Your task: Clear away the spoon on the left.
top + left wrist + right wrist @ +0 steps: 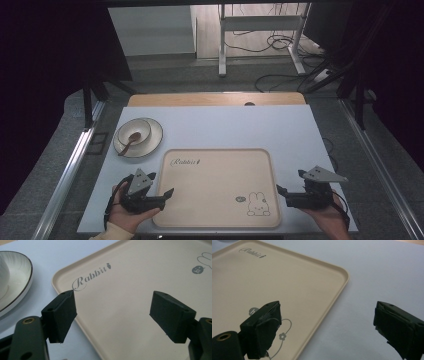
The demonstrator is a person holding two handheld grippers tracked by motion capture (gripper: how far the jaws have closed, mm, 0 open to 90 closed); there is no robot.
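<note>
Tray (215, 170), cut off in both gripper views, sits between two wide, empty jaws.

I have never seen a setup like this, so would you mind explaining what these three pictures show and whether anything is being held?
A person sits at a table and holds a hand tool with two black jaws in each hand: the left gripper and the right gripper. One picture comes from a camera above, looking down on the table. The other two come from small cameras riding on each gripper, looking out along its jaws. On the table lies a beige tray with a rabbit drawing, bare inside. Behind its left corner stands a plate with a bowl and a spoon on it. Both grippers are open at the tray's left and right edges, and neither holds anything.
</note>
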